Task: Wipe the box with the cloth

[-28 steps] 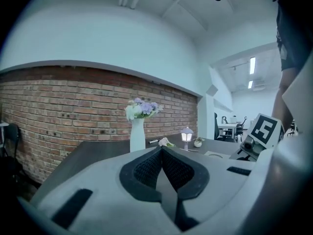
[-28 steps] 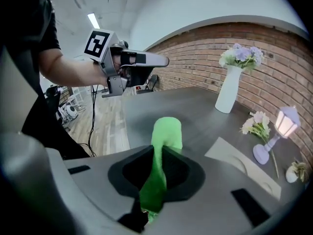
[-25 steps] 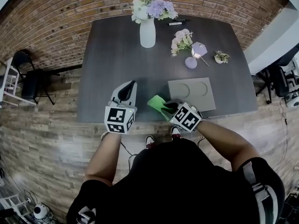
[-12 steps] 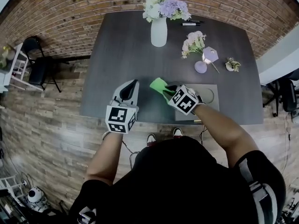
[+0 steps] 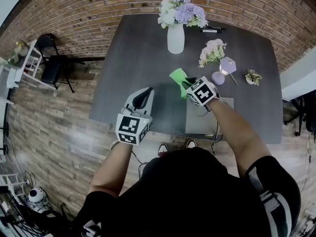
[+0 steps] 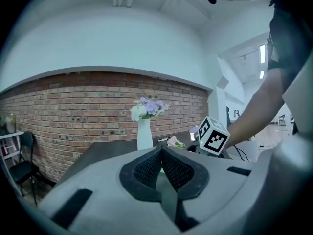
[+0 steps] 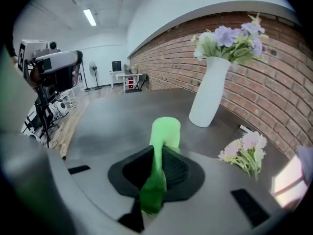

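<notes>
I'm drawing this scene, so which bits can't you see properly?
- The box: head view, the right gripper and the arm cover most of it.
- The cloth: right gripper view, its tail disappears between the tongs.
- The dark sticks at the table edge: head view, too small to name.

light: bright, even, ceiling strip lamp [image 7: 89,17] | edges: strong fisheye, dark corners | foreground: soft

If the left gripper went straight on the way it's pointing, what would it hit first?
Probably the vase: it stands dead ahead of the left gripper, past bare table. Depth is unclear.
</notes>
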`<act>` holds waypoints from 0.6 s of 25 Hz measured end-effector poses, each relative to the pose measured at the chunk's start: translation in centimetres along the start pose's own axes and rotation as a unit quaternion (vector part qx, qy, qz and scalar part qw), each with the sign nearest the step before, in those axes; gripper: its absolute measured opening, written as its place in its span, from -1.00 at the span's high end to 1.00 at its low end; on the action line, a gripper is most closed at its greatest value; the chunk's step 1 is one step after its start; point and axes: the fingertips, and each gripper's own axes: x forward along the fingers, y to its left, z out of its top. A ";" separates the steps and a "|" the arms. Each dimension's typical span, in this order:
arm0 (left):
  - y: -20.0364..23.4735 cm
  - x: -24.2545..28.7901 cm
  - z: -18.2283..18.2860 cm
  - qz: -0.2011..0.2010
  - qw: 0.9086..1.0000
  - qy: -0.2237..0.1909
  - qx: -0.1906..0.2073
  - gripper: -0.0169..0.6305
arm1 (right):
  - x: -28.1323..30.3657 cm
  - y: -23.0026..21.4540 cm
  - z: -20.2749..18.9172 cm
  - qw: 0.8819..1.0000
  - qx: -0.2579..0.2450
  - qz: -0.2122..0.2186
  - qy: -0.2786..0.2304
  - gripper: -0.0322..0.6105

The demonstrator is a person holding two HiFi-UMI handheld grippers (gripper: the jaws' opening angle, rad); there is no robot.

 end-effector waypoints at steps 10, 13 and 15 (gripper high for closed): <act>-3.8 3.0 0.7 -0.022 1.000 0.009 -0.011 0.92 | -4.1 -5.1 -6.6 0.999 0.038 -0.024 0.022 0.75; -6.0 4.1 1.0 -0.038 0.999 0.011 -0.014 0.92 | -5.9 -6.9 -9.2 0.997 0.050 -0.042 0.029 0.75; -7.3 4.7 1.3 -0.046 0.999 0.011 -0.011 0.92 | -7.2 -8.1 -10.8 0.996 0.062 -0.054 0.031 0.75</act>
